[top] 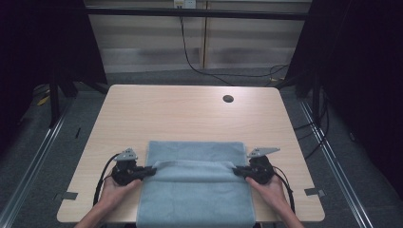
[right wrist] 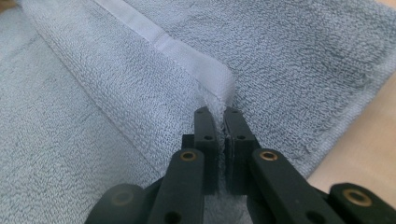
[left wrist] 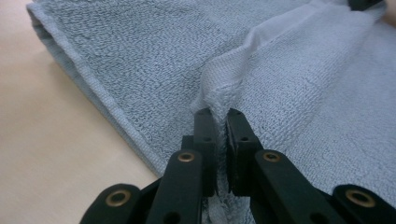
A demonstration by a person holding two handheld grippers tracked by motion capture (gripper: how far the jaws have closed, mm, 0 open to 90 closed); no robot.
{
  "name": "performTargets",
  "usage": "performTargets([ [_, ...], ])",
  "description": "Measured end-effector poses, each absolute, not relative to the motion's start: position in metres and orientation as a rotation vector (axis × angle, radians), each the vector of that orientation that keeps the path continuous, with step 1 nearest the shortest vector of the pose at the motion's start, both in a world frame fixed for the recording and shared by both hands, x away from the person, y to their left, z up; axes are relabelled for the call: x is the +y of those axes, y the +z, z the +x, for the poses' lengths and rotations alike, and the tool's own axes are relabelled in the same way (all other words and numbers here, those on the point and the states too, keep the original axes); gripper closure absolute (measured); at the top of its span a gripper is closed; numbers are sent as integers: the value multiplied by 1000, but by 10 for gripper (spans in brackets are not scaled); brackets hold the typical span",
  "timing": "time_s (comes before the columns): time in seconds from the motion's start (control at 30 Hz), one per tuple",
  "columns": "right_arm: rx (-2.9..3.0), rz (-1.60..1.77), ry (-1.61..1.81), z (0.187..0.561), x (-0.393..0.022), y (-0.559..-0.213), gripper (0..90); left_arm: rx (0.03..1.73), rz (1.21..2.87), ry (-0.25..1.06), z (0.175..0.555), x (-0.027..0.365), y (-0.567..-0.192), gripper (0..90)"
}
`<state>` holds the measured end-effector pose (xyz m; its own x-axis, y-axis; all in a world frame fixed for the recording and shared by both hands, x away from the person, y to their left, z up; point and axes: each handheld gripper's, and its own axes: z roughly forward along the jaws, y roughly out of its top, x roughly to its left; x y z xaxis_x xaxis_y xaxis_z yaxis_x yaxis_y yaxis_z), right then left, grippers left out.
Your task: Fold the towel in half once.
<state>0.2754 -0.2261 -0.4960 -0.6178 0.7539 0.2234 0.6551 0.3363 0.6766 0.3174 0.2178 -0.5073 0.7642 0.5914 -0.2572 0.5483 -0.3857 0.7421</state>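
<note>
Blue-grey towel is lying on the near half of the wooden table, its near end hanging over the edge. Left gripper is clamping the hemmed edge at its left corner; right gripper is clamping the opposite corner. Hem is stretching between them, raised slightly above the lower layer.

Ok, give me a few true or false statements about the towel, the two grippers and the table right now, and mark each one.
1. Both grippers pinch the towel. True: the left gripper and the right gripper each have their jaws shut on a corner of it.
2. The towel is red. False: it is light blue-grey.
3. The table has a round hole near its far right corner. True.
4. The towel lies wholly flat. False: one edge is raised between the grippers.
</note>
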Motion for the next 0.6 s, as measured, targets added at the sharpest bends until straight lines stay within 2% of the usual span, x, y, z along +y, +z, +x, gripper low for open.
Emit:
performTargets([
  [0.27,2406,1330,1101,335,-218,-497,864,904,2042,104,360,217,-510,846],
  [0.5,2366,1355,1046,370,-211,-496,863,954,2070,185,390,210,-506,847],
  [0.6,2331,1390,1079,382,-212,-499,863,983,2030,159,403,212,-508,847],
])
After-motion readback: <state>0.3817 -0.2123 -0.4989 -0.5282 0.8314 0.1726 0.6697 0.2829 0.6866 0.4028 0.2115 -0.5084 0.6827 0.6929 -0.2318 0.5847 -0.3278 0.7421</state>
